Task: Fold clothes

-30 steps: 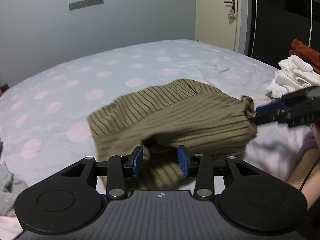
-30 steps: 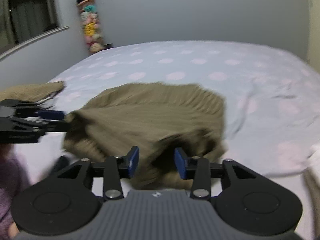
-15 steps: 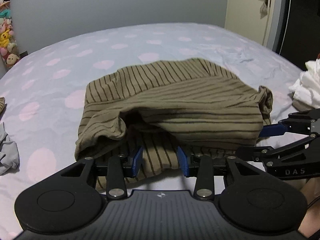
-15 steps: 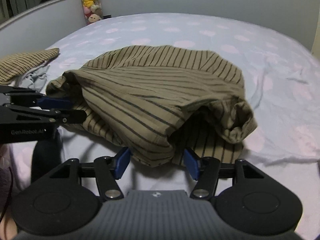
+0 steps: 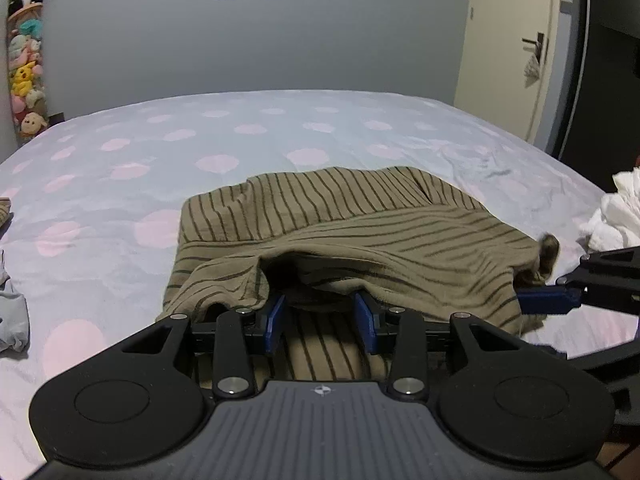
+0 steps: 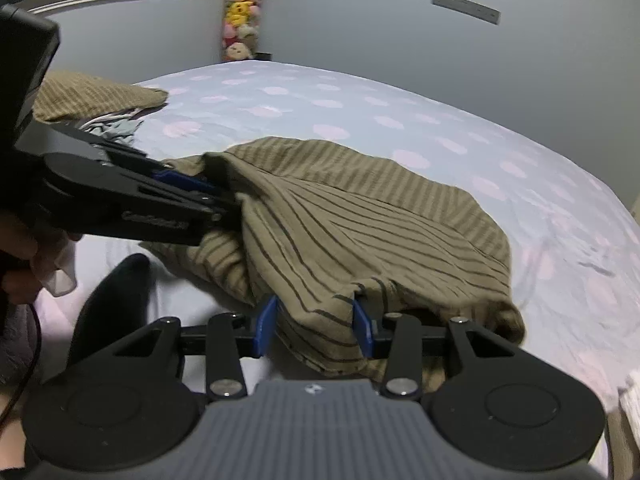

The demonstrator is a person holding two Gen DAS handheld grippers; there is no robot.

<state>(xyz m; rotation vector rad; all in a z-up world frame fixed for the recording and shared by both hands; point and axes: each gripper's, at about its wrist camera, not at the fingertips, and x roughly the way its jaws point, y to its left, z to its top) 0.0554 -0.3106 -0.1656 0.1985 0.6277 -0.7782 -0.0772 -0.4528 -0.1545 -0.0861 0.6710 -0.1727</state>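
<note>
Found the striped shirt lying in a loose, doubled-over heap on the near part of the bed, olive brown with thin dark lines, its upper layer folded toward the cameras over a flatter lower layer. Saw the left gripper low at the shirt's near edge, jaws set wide apart, the lower layer of cloth stretched under the gap and the upper fold drooping over the blue fingertips; nothing pinched between them. Noted the right gripper at the shirt's right-hand corner in the left view, one blue finger touching the bunched hem. Saw, from its own camera, the right gripper likewise spread wide, a thick fold of shirt lying in the gap and spilling past both pads. Made out the left gripper there from the side, its tips buried in the cloth at the far left edge, and a hand around its handle. Spotted a white pile of laundry at the bed's right edge, a grey garment at the left edge, a second striped piece further off, soft toys stacked in the corner, and a door on the right.
</note>
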